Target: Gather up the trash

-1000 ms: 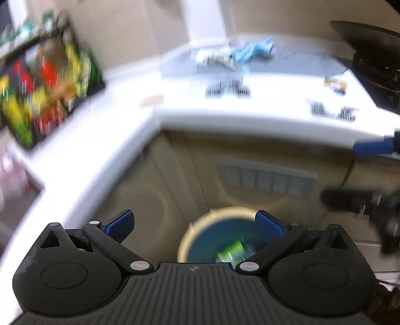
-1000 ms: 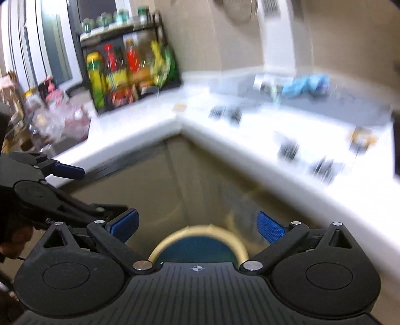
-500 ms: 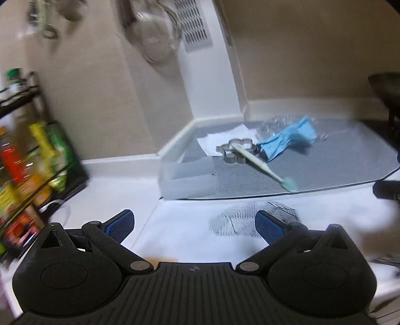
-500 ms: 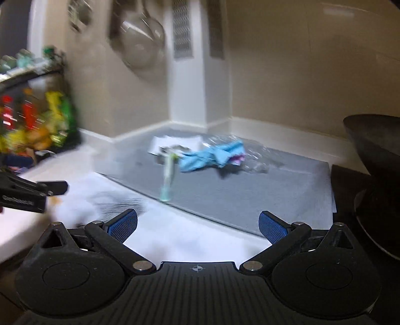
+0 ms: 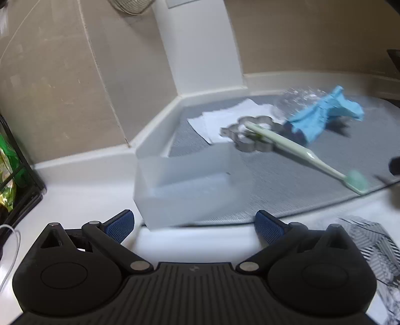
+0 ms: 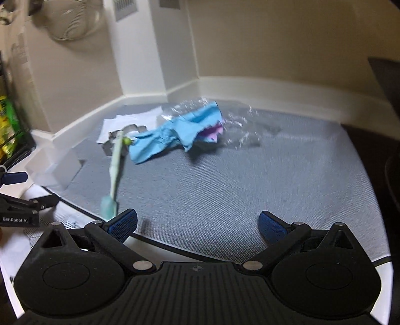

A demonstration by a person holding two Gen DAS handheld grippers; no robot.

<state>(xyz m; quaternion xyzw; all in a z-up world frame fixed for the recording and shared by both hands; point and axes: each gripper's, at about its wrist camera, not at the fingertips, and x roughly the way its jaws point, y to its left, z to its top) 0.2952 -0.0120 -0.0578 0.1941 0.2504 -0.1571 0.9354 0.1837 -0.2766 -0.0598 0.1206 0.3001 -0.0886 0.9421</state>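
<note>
On a grey mat [image 6: 225,180] in the counter corner lie a crumpled blue wrapper [image 6: 175,132], clear crinkled plastic [image 6: 240,125], white paper [image 6: 130,120], a metal flower-shaped cutter [image 5: 250,135] and a pale green toothbrush [image 6: 115,162]. The wrapper [image 5: 325,112] and toothbrush [image 5: 300,155] also show in the left wrist view. My left gripper [image 5: 195,225] is open and empty just before a frosted plastic box [image 5: 185,182]. My right gripper [image 6: 197,222] is open and empty over the mat's near edge, the toothbrush head by its left finger.
A black rack with bright packets [image 5: 10,170] stands at the far left. A patterned wrapper [image 5: 370,240] lies on the white counter at the right of the left wrist view. A dark pan [image 6: 385,82] sits at the right. A strainer [image 6: 72,20] hangs on the wall.
Both grippers rose from over the blue-lined bin below the counter and moved in toward the corner mat. Both stayed open and empty.
</note>
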